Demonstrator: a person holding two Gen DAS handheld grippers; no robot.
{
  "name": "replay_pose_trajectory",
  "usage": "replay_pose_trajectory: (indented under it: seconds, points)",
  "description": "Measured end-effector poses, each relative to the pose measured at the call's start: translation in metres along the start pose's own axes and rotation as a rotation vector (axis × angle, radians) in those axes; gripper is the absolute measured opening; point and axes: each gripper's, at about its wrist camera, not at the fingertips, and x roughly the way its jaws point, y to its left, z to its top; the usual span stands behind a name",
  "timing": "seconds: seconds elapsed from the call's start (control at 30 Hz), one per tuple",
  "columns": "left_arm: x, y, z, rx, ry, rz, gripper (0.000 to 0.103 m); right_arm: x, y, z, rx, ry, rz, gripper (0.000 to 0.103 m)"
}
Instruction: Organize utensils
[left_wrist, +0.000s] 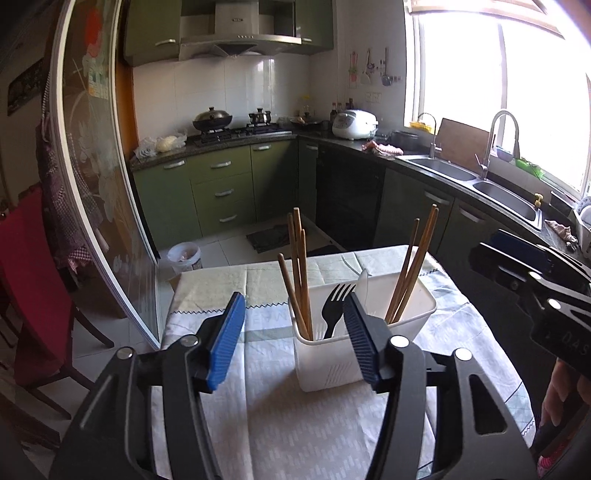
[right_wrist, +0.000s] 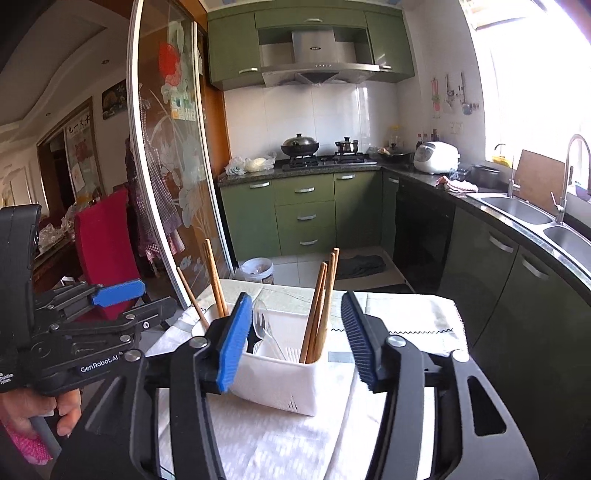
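A white plastic utensil caddy (left_wrist: 364, 314) stands on a table covered by a pale patterned tablecloth (left_wrist: 258, 406), near the table's far edge, in a kitchen with green cabinets. In the caddy's left compartment, wooden chopsticks (left_wrist: 297, 273) lean upright beside a black plastic fork (left_wrist: 334, 308), tines up. A second bundle of chopsticks (left_wrist: 412, 273) leans in the right compartment. The right wrist view also shows a clear plastic spoon (right_wrist: 260, 317) and fork in the middle section.

The left gripper (left_wrist: 295, 339) hovers above the table's near side, jaws spread wide and holding nothing, pointed at the caddy. The right gripper (right_wrist: 293, 339) hovers likewise, its blue pads (right_wrist: 232, 343) spread apart and empty, framing the caddy (right_wrist: 280, 373) without touching it. Each gripper is visible at the edge of the other's view.
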Motion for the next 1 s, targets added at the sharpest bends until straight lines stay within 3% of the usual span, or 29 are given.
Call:
replay_pose_trajectory:
  seconds: [0.03,0.1,0.17,0.33,0.53,0.73,1.0]
  points:
    - [-0.01,0.0,-0.004,0.001,-0.022,0.014,0.059,-0.013,-0.001,-0.005,0.003,-0.015,-0.003,0.064]
    - [-0.028,-0.001,-0.014,-0.005,-0.053,0.029,0.081,-0.035,-0.003,-0.017,0.014,-0.037,0.001,0.079]
    - [-0.045,-0.001,-0.027,-0.013,-0.082,0.043,0.092,-0.055,-0.005,-0.033,0.024,-0.05,0.007,0.098]
    - [-0.082,-0.004,-0.069,-0.006,-0.14,0.13,0.096,-0.097,-0.006,-0.08,0.031,-0.036,-0.012,0.098]
    - [-0.121,-0.002,-0.11,-0.066,-0.148,0.144,0.096,-0.15,0.005,-0.12,0.038,-0.093,-0.035,0.098]
    - [-0.156,0.004,-0.143,-0.075,-0.147,0.139,0.096,-0.186,0.025,-0.141,-0.002,-0.128,-0.079,0.098]
    - [-0.171,0.016,-0.155,-0.124,-0.128,0.137,0.096,-0.203,0.036,-0.148,-0.016,-0.169,-0.128,0.098]
